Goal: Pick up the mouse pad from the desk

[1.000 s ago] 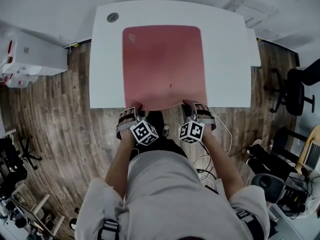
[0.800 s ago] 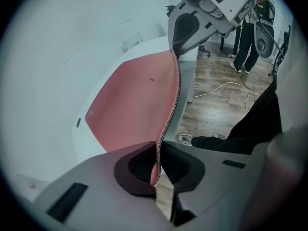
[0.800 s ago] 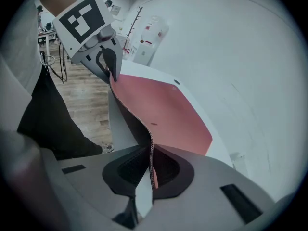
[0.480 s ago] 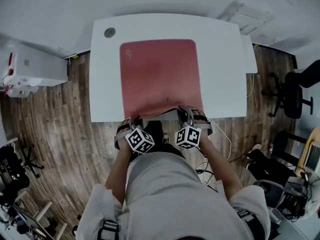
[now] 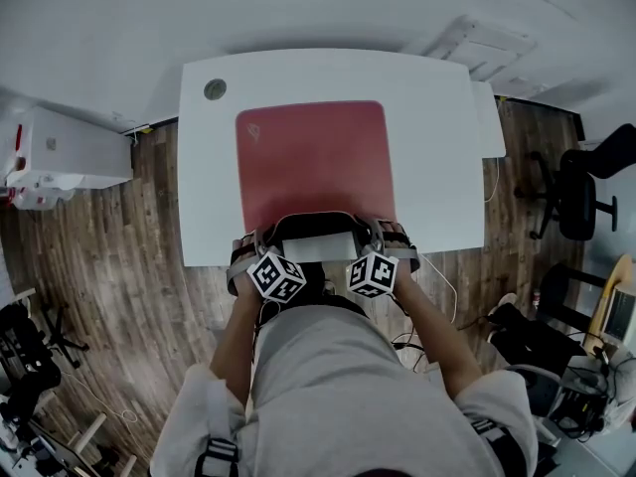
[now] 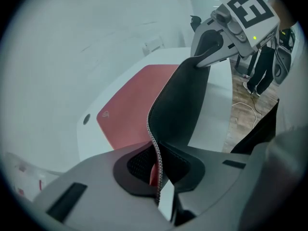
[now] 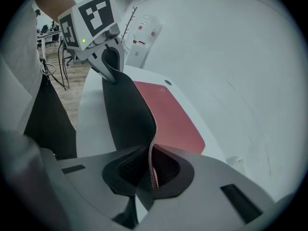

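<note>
A large red mouse pad (image 5: 310, 157) lies on the white desk (image 5: 437, 147). Its near edge is lifted off the desk and curls up, showing the black underside (image 6: 185, 105). My left gripper (image 5: 256, 238) pinches the near left corner; its jaws have just been closing, and the stitched edge sits between them (image 6: 158, 177). My right gripper (image 5: 383, 232) is shut on the near right corner, the pad's edge clamped between its pads (image 7: 153, 170). Each gripper view shows the other gripper (image 6: 207, 57) (image 7: 109, 64) holding the far end of the raised edge.
A round cable hole (image 5: 215, 89) sits in the desk's far left corner. A white cabinet (image 5: 60, 147) stands on the wood floor at the left. A black office chair (image 5: 586, 187) and cables (image 5: 447, 276) are at the right.
Both grippers have risen and pulled back with the pad's near edge. That edge went from lying flat to curled up, showing its black underside and a strip of white desk beneath.
</note>
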`<state>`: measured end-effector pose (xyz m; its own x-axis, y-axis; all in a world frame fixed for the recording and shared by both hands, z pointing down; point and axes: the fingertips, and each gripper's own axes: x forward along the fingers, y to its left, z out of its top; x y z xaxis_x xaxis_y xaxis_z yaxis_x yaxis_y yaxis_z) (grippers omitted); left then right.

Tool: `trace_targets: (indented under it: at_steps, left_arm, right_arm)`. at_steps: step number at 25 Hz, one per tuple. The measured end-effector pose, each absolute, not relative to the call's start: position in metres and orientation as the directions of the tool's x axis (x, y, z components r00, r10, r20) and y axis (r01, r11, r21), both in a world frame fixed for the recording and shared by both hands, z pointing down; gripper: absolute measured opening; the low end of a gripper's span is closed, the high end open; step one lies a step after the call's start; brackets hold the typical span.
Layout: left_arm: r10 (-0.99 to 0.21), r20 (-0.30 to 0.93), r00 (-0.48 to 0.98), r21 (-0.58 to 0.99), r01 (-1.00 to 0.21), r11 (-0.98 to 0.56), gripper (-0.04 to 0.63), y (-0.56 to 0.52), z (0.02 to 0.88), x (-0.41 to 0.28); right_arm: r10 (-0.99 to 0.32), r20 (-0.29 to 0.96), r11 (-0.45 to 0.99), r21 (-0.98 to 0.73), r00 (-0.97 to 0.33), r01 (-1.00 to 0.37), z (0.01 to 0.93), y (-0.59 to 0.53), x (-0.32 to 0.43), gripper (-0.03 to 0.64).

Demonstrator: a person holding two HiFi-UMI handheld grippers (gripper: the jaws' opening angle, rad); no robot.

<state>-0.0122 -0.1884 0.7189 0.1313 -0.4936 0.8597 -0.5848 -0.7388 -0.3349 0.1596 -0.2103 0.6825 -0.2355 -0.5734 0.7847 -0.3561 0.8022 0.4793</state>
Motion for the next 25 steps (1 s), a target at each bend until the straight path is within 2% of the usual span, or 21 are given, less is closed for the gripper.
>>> trace_targets:
  at_steps: [8, 14, 25]
  left_arm:
    - [-0.527, 0.832, 0.174, -0.318, -0.63, -0.709, 0.03, -0.238, 0.711, -0.015]
    - [-0.614, 0.769, 0.179, -0.387, -0.633, -0.67, 0.029, -0.285, 0.687, -0.014]
    - [-0.719, 0.672, 0.178, -0.355, -0.774, -0.524, 0.029, -0.338, 0.632, -0.027]
  right_arm:
    - [-0.584, 0.786, 0.786, 0.484, -0.205, -0.385, 0.673, -0.251, 0.157, 0.052]
    - [-0.633, 0.752, 0.735, 0.508, -0.185, -0.449, 0.649, -0.29, 0.158, 0.052]
    - [-0.693, 0.674, 0.679, 0.493, -0.255, -0.544, 0.584, -0.346, 0.144, 0.051]
